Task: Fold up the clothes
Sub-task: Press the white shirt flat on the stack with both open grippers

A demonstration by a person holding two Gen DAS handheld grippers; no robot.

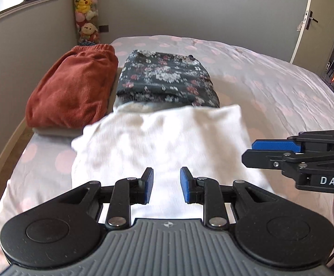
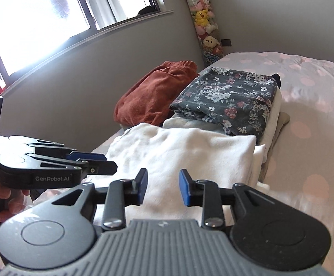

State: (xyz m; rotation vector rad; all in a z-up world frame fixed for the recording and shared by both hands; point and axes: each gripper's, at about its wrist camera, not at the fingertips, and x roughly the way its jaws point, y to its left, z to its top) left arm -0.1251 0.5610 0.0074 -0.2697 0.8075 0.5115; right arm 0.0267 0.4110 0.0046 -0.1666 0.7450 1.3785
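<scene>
Bed (image 1: 270,73): folded white garment (image 1: 162,138) lies crosswise; left tool (image 1: 166,185), right tool (image 2: 162,187) gape, empty.

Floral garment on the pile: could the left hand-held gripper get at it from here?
Probably yes. The left hand-held gripper is open and empty, and only the low white garment lies before the floral garment.

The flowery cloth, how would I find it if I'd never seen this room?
Start at the big bed with the pale pink-dotted cover, and look at its far side near the grey wall. Folded clothes sit there in a row; the flowery cloth lies on top of the middle pile, between the rust-orange garment and the white garment. It is the only dark one, covered in small white and pink flowers.
</scene>
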